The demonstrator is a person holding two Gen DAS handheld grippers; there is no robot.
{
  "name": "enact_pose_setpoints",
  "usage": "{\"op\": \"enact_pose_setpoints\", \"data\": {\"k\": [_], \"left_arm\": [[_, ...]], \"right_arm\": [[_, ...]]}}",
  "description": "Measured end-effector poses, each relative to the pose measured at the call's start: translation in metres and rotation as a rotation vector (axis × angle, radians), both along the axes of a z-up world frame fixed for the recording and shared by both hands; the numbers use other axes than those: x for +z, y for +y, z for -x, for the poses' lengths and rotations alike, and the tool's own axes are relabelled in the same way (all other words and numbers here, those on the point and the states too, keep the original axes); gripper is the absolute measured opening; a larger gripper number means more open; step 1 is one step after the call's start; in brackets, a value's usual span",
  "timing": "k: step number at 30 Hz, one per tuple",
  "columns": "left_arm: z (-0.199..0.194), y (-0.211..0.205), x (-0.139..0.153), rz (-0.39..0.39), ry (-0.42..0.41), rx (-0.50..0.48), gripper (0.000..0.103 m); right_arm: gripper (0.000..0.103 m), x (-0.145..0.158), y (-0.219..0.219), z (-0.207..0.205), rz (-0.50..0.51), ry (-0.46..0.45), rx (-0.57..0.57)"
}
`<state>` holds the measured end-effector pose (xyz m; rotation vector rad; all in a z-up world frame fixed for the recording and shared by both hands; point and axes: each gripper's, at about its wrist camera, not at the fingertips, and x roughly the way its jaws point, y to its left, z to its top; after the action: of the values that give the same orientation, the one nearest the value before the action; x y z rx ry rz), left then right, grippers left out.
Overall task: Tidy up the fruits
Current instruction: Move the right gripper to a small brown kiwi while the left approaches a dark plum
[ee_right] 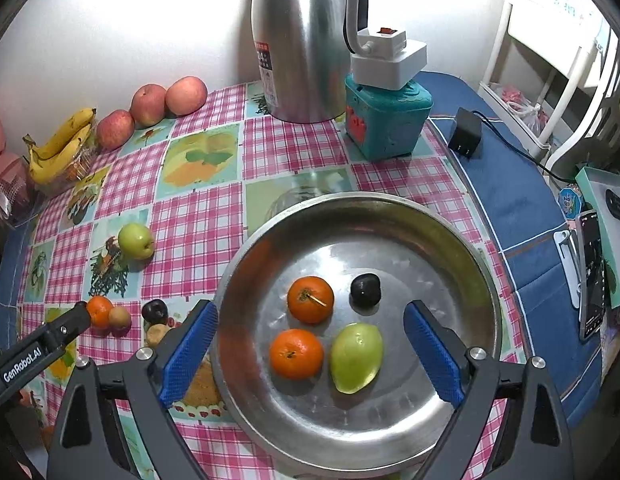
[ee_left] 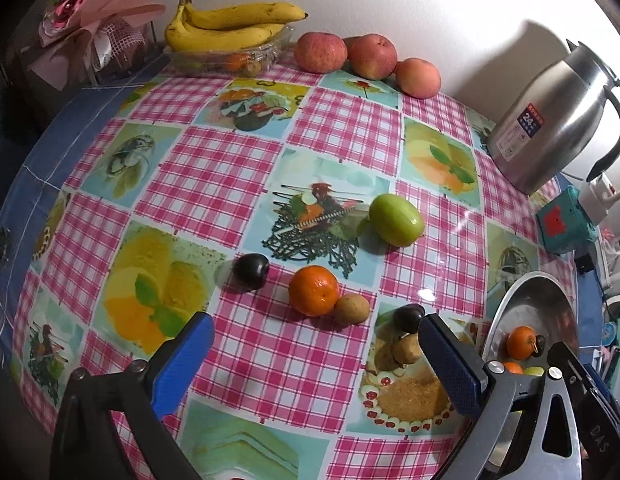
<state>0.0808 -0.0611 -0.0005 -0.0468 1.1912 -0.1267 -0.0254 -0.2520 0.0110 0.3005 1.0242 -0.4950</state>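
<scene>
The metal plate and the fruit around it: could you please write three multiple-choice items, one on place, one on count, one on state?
1. Where is the thermos jug?
A. behind the metal plate, by the wall
B. on the plate
C. beside the bananas

2. How many oranges lie on the plate?
A. one
B. two
C. four

3. How do the right gripper's jaws stand?
A. shut on an orange
B. shut on the plate's rim
C. open, holding nothing

Answers: 1 A, it stands beyond the plate near the wall. 2 B, one orange and a second orange. 3 C, the jaws stand wide apart and touch no fruit.
</scene>
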Motion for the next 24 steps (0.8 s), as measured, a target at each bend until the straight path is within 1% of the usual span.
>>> {"op": "enact_pose_setpoints", "data": {"k": [4,6,7,11,14,17,24], "left_arm": [[-0.004,0.009,0.002,0.000,-0.006,0.012,0.103],[-0.006,0.015,0.004,-0.004,-0.012,0.016,0.103],[-0.007,0.018,0.005,-0.012,-0.020,0.018,0.103],[-0.012,0.031,0.012,-0.081,-0.069,0.035,0.103],[-0.015,0.044,0.016,-0.096,-0.088,0.049,0.103],[-0.019,0.058,0.020,-0.095,-0.102,0.076,0.103],[-0.028,0.091,0.017,-0.054,-0.082,0.139,0.103]], "right_arm": [[0.094,0.001,0.008,-0.006,-0.048,-0.015,0.017],[0.094,0.001,0.015,-0.011,-0.048,-0.011,0.028],[0.094,0.001,0.019,-0.013,-0.047,-0.007,0.032],[0.094,-0.001,0.033,-0.022,-0.061,-0.003,0.051],[0.094,-0.003,0.046,-0.029,-0.064,0.007,0.071],[0.094,-0.005,0.059,-0.037,-0.070,0.012,0.089],[0.094,-0.015,0.088,-0.054,-0.051,0.049,0.150]]}}
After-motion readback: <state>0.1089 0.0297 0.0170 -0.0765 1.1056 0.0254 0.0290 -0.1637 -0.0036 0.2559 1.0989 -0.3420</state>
